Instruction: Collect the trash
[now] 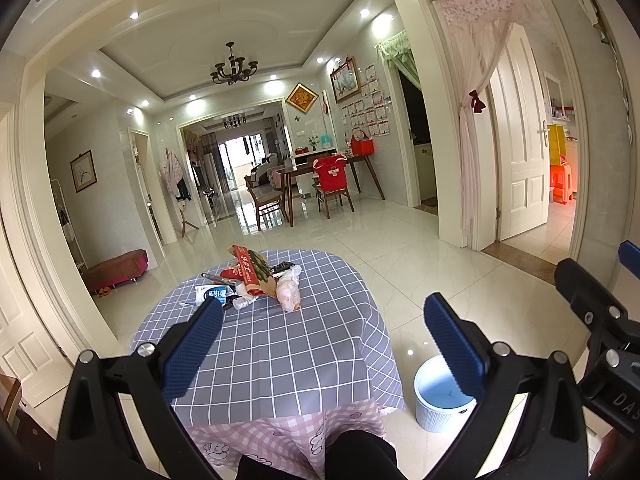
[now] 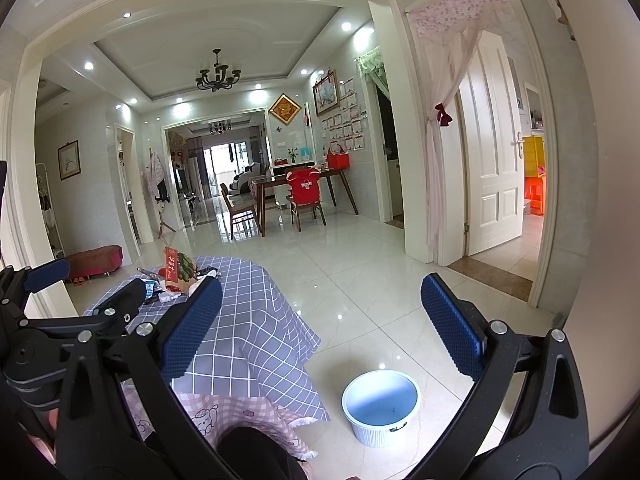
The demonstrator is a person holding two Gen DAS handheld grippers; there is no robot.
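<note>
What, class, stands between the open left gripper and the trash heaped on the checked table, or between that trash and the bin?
Nothing visible. The left gripper faces the trash pile across bare checked cloth. The bin stands open on the floor, right of the table.

Glossy floor tiles [image 2: 360,280], seemingly ribbed plastic bin [image 2: 380,412]

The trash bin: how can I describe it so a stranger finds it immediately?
Find the table with the grey checked cloth. On the tiled floor to its right stands the trash bin, a round white ribbed bucket, pale blue inside. It is the only container on the floor there.
</note>
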